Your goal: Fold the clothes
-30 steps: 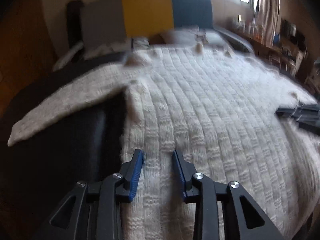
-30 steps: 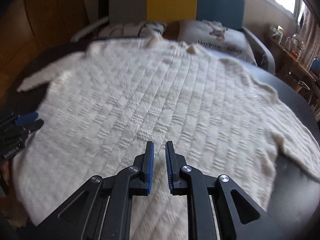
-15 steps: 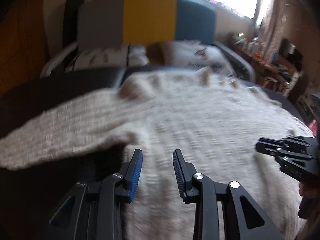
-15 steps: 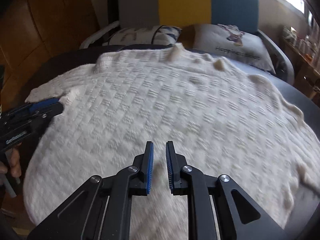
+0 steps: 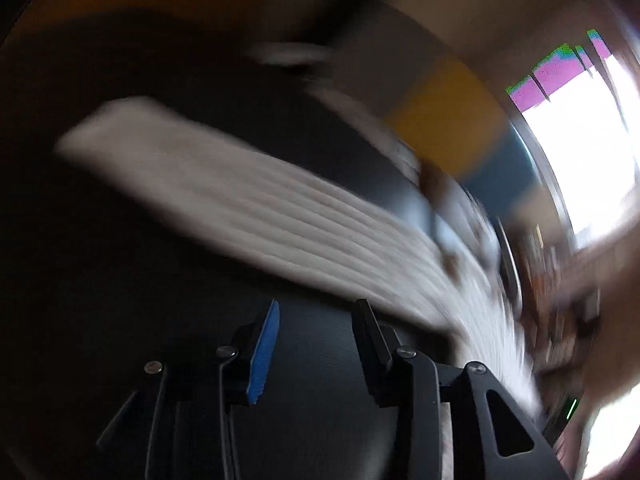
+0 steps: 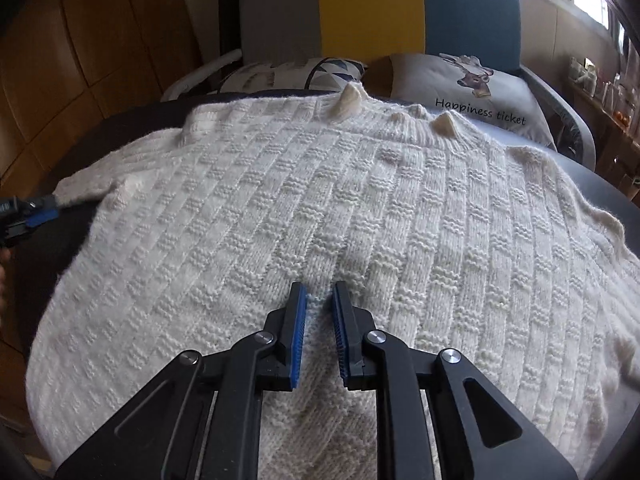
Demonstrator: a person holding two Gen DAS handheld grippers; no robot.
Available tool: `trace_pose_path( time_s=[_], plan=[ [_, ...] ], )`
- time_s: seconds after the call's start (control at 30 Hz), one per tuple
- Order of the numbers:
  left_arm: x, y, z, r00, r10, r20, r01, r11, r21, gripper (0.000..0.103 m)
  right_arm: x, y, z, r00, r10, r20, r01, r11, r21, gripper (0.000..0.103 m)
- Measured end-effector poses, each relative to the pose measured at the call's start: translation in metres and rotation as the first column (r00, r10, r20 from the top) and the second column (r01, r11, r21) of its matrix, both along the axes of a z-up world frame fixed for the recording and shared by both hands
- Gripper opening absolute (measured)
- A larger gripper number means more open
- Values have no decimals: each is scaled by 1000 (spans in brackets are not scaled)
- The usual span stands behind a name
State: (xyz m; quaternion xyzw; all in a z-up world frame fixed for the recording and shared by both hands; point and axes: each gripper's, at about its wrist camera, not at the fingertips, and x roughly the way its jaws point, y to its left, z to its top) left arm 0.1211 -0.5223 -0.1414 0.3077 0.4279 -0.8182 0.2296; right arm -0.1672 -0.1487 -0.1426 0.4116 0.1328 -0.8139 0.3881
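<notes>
We see a cream knitted sweater (image 6: pixel 360 208) spread flat over a dark round table (image 6: pixel 608 184), its collar toward the far edge. Our right gripper (image 6: pixel 319 300) hovers low over the sweater's middle, jaws parted by a narrow gap with nothing between them. At the left edge, the left gripper (image 6: pixel 28 216) sits beside the sleeve (image 6: pixel 92 180) tip. Behind the table stands a grey, yellow and blue sofa (image 6: pixel 372 12) with a cushion (image 6: pixel 472 88) reading "Happiness ticket".

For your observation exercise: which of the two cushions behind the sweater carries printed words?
The grey cushion on the right, reading "Happiness ticket" under an animal picture. The left cushion shows only a triangle pattern.
</notes>
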Motion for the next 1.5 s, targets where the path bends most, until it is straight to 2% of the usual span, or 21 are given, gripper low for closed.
trace_pose_path(
  time_s=[0.07,0.17,0.37,0.57,0.6,0.63,0.67,0.7,0.73,0.8,0.9,0.97,1.03,1.1,1.17,1.2,1.27,1.33,1.5],
  plan=[
    [34,-39,-4,996,95,0,-94,994,54,39,2,-2,0,1000,1,-13,-1,1000,13,16],
    [83,-97,-10,973,232,8,-231,964,133,40,4,-5,0,999,1,-36,1,999,38,16],
    [87,-134,-32,958,287,-19,-273,926,263,42,10,-20,8,996,6,-88,5,993,117,16],
    [75,-149,-42,939,338,-60,-298,891,342,42,22,-58,34,990,73,-119,-62,994,95,17],
    [74,-149,-42,935,349,-62,-310,889,338,40,25,-70,39,988,96,-119,-86,993,86,17],
    [73,-149,-42,931,361,-63,-321,886,333,33,28,-84,42,985,122,-119,-113,990,83,25],
    [74,-147,-41,927,371,-56,-337,888,313,25,33,-99,44,981,150,-120,-141,987,83,39],
    [74,-145,-40,923,382,-49,-352,889,292,6,37,-115,47,977,178,-121,-169,982,83,46],
    [74,-144,-38,919,393,-43,-368,890,270,4,41,-130,48,971,205,-122,-196,977,84,51],
    [75,-140,-35,910,414,-33,-397,890,225,3,49,-159,50,958,259,-124,-249,964,90,51],
    [85,-121,-10,898,429,-94,-424,903,69,0,59,-203,51,937,328,-124,-317,943,99,51],
    [91,-108,4,894,431,-120,-436,900,-11,0,63,-229,48,928,352,-118,-341,934,108,51],
    [93,-104,0,909,407,-91,-409,913,-2,0,64,-251,38,924,374,-81,-364,924,121,51],
    [106,-105,-11,915,399,-63,-397,917,34,0,65,-269,27,920,388,-52,-378,915,139,51],
    [104,-110,-24,923,385,-13,-383,920,90,16,66,-279,15,920,387,-53,-374,912,169,52],
    [104,-113,-32,924,382,16,-381,916,126,20,65,-281,14,924,381,-40,-370,914,168,52],
    [107,-122,-44,927,374,14,-367,903,224,23,62,-278,18,927,374,-22,-367,919,145,52],
    [112,-129,-49,920,393,-15,-373,885,280,29,62,-273,28,926,377,-26,-372,921,113,52],
    [108,-139,-58,905,426,-22,-389,845,368,34,70,-271,41,920,386,-66,-381,921,78,52]
  ],
)
